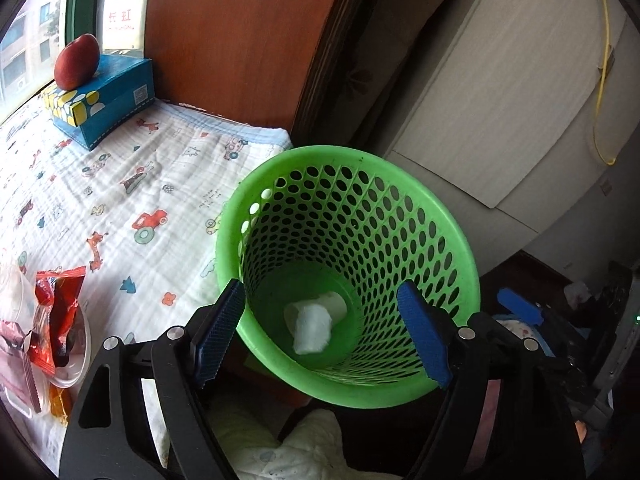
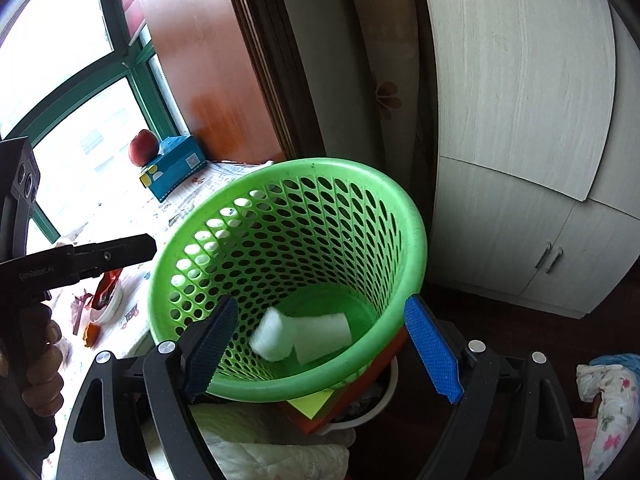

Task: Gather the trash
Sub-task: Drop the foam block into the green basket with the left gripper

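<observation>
Fingers on both grippers stand spread with nothing between them: the left gripper [image 1: 320, 332] and the right gripper [image 2: 320, 352] each hover over the mouth of the green basket [image 1: 448, 224], where a crumpled white tissue [image 1: 312, 326] already lies on the bottom, just beyond the fingertips. Well off to the left of the left fingers, a red wrapper [image 1: 56, 308] sits in a white bowl [image 1: 78, 364] on the printed cloth [image 1: 120, 184]. I'd judge it light, crinkly and slippery; pinch a raised fold, not the flat face.
</observation>
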Motion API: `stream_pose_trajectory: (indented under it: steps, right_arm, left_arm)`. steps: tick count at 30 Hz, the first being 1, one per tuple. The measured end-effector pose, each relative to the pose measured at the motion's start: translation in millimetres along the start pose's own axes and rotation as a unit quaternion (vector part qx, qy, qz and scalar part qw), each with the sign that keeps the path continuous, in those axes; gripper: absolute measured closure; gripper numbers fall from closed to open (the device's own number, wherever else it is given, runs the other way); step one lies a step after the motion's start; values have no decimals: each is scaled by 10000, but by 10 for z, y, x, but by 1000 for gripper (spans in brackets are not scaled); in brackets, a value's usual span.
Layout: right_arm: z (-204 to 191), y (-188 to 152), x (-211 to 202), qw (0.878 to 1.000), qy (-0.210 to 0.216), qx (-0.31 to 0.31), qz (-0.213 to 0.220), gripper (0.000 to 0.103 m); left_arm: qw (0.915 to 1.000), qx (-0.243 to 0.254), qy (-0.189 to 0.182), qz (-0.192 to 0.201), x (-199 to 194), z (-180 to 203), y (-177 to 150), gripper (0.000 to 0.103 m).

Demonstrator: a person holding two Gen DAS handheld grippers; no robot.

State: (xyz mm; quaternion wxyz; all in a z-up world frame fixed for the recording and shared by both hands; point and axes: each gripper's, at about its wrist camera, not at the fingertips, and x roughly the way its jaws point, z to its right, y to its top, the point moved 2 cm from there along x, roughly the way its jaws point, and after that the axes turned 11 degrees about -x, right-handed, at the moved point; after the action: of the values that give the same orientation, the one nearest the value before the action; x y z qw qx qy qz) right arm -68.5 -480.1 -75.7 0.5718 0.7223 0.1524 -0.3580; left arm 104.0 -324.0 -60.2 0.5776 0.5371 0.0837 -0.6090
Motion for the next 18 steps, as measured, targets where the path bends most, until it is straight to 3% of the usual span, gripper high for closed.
stream_pose_trajectory:
  steps: [9,18]
  right_arm:
    - [-400,70,-6,9991,298,-313,48,19]
    - [-947,159,77,9945,727,-746,56,19]
  left_arm:
    - [9970,-132,551,522,-527,-351,-101,26]
    - [9838,-473,1441,959,-1023,-964,-328,26]
